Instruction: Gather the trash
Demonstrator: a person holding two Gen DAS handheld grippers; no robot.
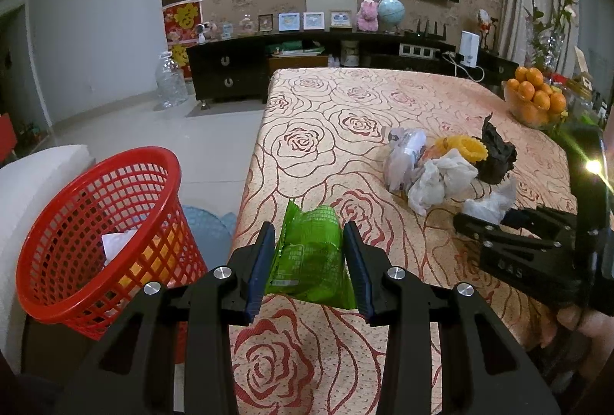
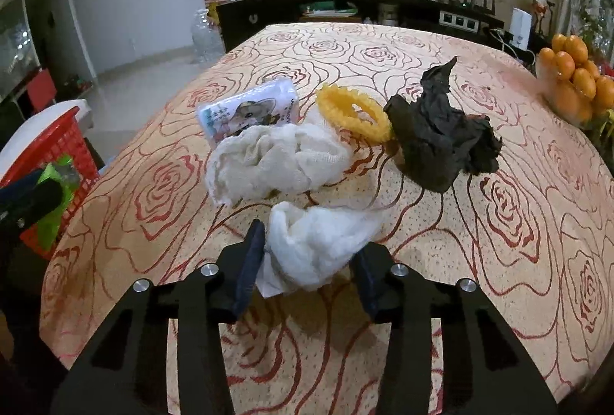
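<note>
Rose-patterned table [image 2: 499, 223] under crumpled trash [image 2: 441, 142]

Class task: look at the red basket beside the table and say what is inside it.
Inside the red basket, a white scrap of paper and something orange-yellow show through the mesh. The wall hides the bottom, so anything lower cannot be seen.

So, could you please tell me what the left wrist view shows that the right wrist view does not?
Only the left wrist view shows the inside of the red basket, with trash already in it, and the left gripper with its jaws around a green wrapper. Only the right wrist view shows the right gripper with its jaws around a white tissue, and the printed tissue pack clearly. Both show the yellow ring, black crumpled paper and oranges.
</note>
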